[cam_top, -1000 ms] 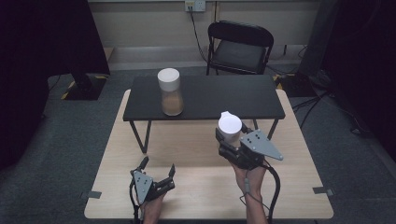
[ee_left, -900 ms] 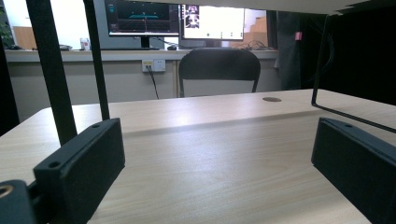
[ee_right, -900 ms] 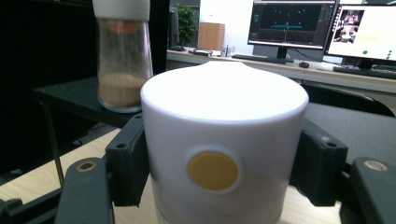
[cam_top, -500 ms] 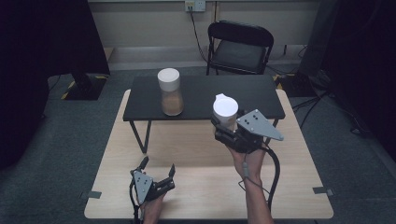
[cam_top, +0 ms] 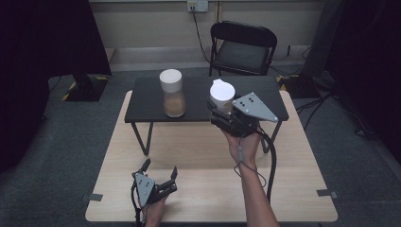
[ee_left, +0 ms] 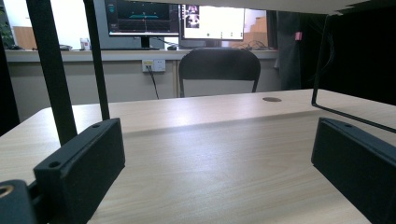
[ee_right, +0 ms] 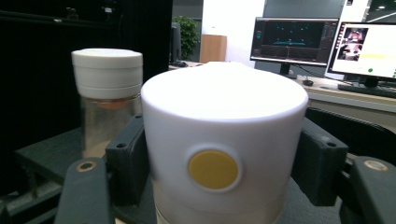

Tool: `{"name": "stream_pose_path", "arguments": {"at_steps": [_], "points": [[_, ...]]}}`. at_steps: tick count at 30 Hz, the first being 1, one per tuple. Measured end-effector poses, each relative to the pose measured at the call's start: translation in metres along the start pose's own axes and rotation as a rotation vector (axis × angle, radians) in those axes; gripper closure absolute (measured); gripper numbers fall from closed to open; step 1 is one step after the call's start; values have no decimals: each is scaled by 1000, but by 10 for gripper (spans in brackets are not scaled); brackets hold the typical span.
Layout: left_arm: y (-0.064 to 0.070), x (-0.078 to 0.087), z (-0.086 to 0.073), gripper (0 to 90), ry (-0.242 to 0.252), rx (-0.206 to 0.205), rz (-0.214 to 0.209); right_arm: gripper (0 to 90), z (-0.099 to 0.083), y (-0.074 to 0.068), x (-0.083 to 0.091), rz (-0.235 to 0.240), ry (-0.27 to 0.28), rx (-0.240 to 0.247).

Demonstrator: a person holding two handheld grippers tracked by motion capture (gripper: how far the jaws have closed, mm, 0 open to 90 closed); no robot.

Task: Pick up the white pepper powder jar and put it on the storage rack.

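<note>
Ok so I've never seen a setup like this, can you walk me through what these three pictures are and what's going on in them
There is no robot here: a person holds a hand-held gripper in each hand, each with two black fingers and its own small camera.

The high view looks down on the person's forearms and a light wooden table. On it stands a low black shelf, with a lidded jar on top.

The right gripper is raised over the shelf and shut on a white container. The right gripper view looks along its fingers: they press both sides of the container, which has a yellow dot, and the jar stands behind.

The left gripper rests low near the table's front edge, open and holding nothing. The left gripper view looks between its fingers across the tabletop, under the shelf.
</note>
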State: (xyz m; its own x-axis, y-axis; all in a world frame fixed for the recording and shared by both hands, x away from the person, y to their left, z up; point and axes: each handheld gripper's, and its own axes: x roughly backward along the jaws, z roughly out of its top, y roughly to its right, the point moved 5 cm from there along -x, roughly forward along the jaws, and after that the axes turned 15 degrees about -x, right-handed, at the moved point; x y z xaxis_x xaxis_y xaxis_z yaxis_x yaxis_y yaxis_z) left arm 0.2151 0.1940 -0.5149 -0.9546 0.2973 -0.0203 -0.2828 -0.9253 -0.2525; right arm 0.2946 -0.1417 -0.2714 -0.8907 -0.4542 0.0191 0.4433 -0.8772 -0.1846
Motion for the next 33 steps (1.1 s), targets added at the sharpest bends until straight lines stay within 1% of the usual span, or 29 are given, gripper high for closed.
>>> {"name": "stream_pose_path", "arguments": {"at_steps": [9,17,24,30,33], "points": [[0,0,0,22,0,0,0,301,3,1,-19,-57,10,-12],[0,0,0,22,0,0,0,300,4,4,-33,-84,-8,-33],[0,0,0,22,0,0,0,300,2,4,-40,-92,-18,-33],[0,0,0,23,0,0,0,300,2,5,-42,-88,-23,-42],[0,0,0,23,0,0,0,300,2,7,-44,-86,-22,-60]]}}
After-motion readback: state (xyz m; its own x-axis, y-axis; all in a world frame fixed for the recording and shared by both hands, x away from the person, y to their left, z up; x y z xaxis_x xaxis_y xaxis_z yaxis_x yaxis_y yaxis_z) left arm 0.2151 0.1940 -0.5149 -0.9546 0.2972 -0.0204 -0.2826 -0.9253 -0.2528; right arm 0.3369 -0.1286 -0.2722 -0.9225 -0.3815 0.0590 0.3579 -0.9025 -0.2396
